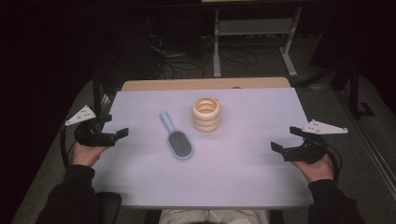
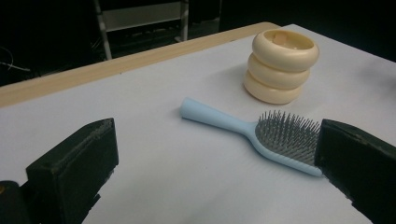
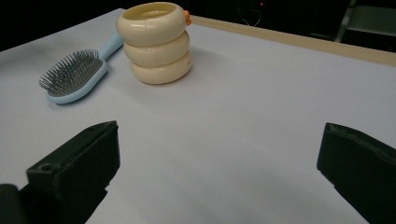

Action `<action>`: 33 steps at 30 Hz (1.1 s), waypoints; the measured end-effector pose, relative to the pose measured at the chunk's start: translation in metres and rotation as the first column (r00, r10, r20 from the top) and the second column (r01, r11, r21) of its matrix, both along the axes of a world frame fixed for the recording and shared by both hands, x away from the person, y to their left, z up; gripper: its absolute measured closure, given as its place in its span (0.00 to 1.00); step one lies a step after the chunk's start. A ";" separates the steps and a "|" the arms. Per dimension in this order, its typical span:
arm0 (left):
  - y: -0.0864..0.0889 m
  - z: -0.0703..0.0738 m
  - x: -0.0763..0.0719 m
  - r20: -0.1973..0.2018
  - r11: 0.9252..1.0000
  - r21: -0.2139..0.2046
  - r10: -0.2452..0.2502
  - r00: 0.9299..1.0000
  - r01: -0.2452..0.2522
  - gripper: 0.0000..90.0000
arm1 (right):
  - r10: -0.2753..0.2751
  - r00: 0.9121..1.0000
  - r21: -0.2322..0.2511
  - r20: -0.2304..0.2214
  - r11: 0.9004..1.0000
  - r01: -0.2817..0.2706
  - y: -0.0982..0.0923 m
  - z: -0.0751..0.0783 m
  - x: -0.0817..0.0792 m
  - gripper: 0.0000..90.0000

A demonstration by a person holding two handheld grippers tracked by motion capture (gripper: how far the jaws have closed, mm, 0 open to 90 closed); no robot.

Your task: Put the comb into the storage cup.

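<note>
two things lie on the worktop (image 1: 140,186): one light-blue hairbrush (image 1: 177,138) and one cream ringed cup (image 1: 206,114), which looks like three stacked rings moulded as a single piece. the hairbrush lies near the middle, bristles up, its handle pointing away from the person and its head toward them; the cup stands upright just beside it, toward the right, and the two are close but apart.

the left gripper (image 1: 119,135) hovers at the left edge of the worktop, its jaws spread wide with nothing between them, aimed at the hairbrush. the right gripper (image 1: 286,140) hangs at the right edge, jaws equally wide and empty, well apart from both things.

the hairbrush looks like hard plastic, light and stiff, so it should lift without bending. its smooth handle may slip or swing in the jaws, and the bristles give a poor grip. the best hold is probably across the handle close to the head, where the weight balances. the cup looks rigid and light too, with curved sides that could slide out of a pinch.
</note>
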State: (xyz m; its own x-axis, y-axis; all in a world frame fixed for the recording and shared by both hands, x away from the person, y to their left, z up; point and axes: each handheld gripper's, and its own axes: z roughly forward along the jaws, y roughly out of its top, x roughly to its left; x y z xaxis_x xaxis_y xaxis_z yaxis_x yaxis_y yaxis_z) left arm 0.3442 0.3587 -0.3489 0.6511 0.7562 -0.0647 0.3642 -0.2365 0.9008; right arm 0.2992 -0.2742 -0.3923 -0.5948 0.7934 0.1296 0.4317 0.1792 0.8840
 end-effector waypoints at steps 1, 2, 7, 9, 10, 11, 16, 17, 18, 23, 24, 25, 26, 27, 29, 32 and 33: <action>-0.001 0.003 0.001 0.002 1.000 0.006 -0.004 1.000 0.004 0.00 | 0.000 1.000 0.001 0.000 1.000 0.000 0.000 0.000 0.000 0.00; -0.003 0.006 0.002 0.003 1.000 0.012 -0.008 1.000 0.008 0.00 | 0.000 1.000 0.000 0.000 1.000 0.000 0.000 0.000 0.000 0.00; -0.008 0.018 0.010 0.004 0.999 0.035 -0.030 1.000 0.030 0.00 | 0.003 1.000 -0.001 -0.001 1.000 -0.003 0.000 0.000 0.000 0.00; -0.011 0.022 0.012 0.004 0.998 0.045 -0.040 0.999 0.040 0.00 | 0.004 1.000 -0.002 -0.002 1.000 -0.004 0.000 0.000 0.000 0.00; -0.012 0.023 0.014 0.003 0.998 0.052 -0.043 0.999 0.043 0.00 | 0.005 1.000 -0.003 -0.001 1.000 -0.005 0.000 0.000 0.000 0.00; -0.013 0.025 0.016 0.001 0.997 0.057 -0.048 0.999 0.047 0.00 | 0.005 1.000 -0.003 -0.001 1.000 -0.005 0.000 0.000 0.000 0.00; -0.020 0.033 0.026 -0.015 0.994 0.077 -0.072 0.997 0.073 0.00 | 0.008 1.000 -0.008 -0.003 1.000 -0.008 0.001 -0.001 0.000 0.00; -0.022 0.035 0.028 -0.017 0.993 0.080 -0.083 0.996 0.084 0.00 | 0.008 1.000 -0.008 -0.003 1.000 -0.008 0.001 -0.001 0.000 0.00; -0.025 0.038 0.031 -0.015 0.992 0.084 -0.090 0.996 0.091 0.00 | 0.010 1.000 -0.007 -0.006 1.000 -0.010 0.002 -0.001 0.000 0.00; -0.038 0.048 0.042 -0.016 0.985 0.119 -0.126 0.992 0.127 0.00 | 0.014 1.000 -0.009 -0.006 1.000 -0.014 0.002 -0.001 0.000 0.00; -0.040 0.048 0.044 -0.015 0.985 0.111 -0.134 0.991 0.135 0.00 | 0.015 1.000 -0.008 -0.005 1.000 -0.015 0.002 -0.001 0.000 0.00; -0.043 0.047 0.047 -0.019 0.984 0.109 -0.142 0.990 0.143 0.00 | 0.015 1.000 -0.006 -0.006 1.000 -0.015 0.002 -0.001 0.000 0.00; -0.046 0.046 0.051 -0.028 0.982 0.114 -0.145 0.989 0.148 0.00 | 0.017 1.000 -0.006 -0.006 1.000 -0.017 0.002 -0.001 0.000 0.00; -0.050 0.045 0.054 -0.034 0.981 0.119 -0.150 0.988 0.153 0.00 | 0.019 1.000 -0.006 -0.007 1.000 -0.019 0.003 -0.001 0.000 0.00; -0.055 0.042 0.062 -0.042 0.979 0.123 -0.156 0.987 0.160 0.00 | 0.025 1.000 -0.010 -0.009 1.000 -0.025 0.005 -0.002 -0.001 0.00; -0.062 0.039 0.071 -0.049 0.976 0.136 -0.164 0.985 0.169 0.00 | 0.027 1.000 -0.014 -0.012 1.000 -0.027 0.006 -0.002 -0.001 0.00; -0.065 0.038 0.074 -0.053 0.975 0.140 -0.167 0.985 0.173 0.00 | 0.029 1.000 -0.018 -0.012 0.999 -0.029 0.007 -0.002 -0.001 0.00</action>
State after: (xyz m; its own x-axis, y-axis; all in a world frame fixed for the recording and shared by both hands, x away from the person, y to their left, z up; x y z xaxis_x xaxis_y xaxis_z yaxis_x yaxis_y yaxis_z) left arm 0.4183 0.2938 -0.3108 0.7699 0.6381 0.0077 0.3430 -0.4240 0.8382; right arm 0.2983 -0.2675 -0.3944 -0.6158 0.7783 0.1226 0.4368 0.2077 0.8752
